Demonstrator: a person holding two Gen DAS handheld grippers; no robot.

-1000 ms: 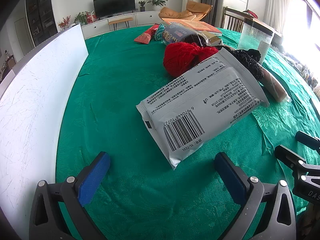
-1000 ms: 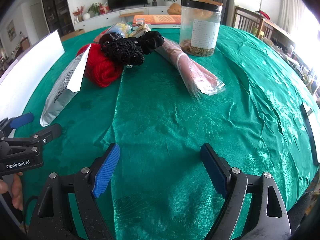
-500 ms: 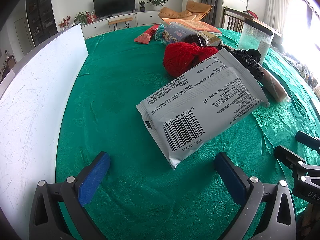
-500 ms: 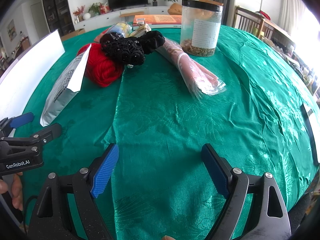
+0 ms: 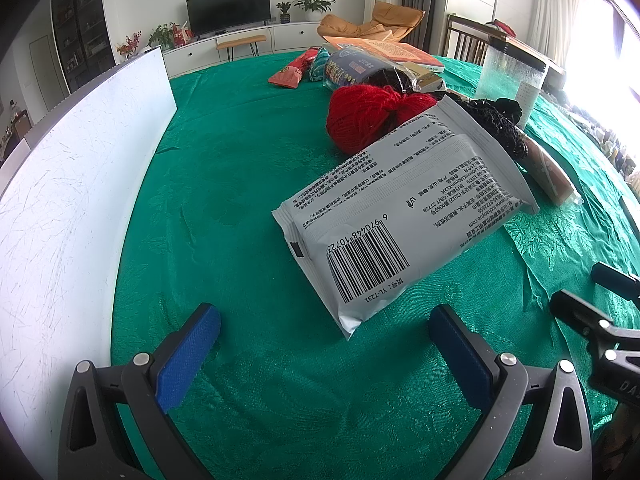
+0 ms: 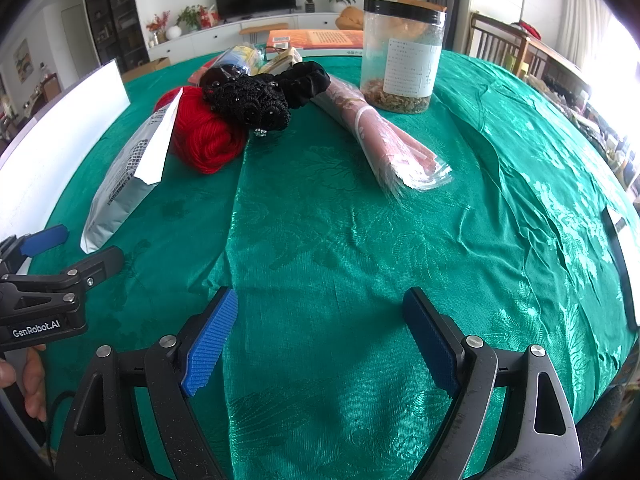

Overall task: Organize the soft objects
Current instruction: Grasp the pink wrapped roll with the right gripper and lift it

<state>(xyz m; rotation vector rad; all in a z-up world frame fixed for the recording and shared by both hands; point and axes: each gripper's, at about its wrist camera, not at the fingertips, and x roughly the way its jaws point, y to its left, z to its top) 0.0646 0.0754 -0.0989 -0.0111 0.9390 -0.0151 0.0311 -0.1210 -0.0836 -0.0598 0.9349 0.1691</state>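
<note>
Green cloth covers the whole worktop (image 5: pixel 240 152), and both views look across it. Far left, a white board (image 5: pixel 72 184) stands upright along the edge. Next comes the left hand-held gripper (image 5: pixel 324 344), jaws spread wide and holding nothing, blue pads (image 5: pixel 188 356) hovering low over the cloth just short of the grey pack (image 5: pixel 400 216). That pack lies barcode up, its near corner between the open jaws but not touching either pad. Its far end leans against the red yarn (image 5: pixel 364 120), which sits just behind it. Touching the yarn on the right is the black lace bundle (image 6: pixel 248 100), with a black scrunchie (image 6: pixel 308 80) right beside it. Moving on, a pink roll (image 6: pixel 384 140) in clear wrap lies slanted across the cloth, its far end near the scrunchie. Just behind it stands a clear jar (image 6: pixel 404 64) with a black lid, upright. Books and packets (image 5: pixel 360 64) crowd the far edge. Over in the right wrist view, the right hand-held gripper (image 6: pixel 320 336) is likewise wide open and empty, over bare cloth, well apart from the soft things.
</note>
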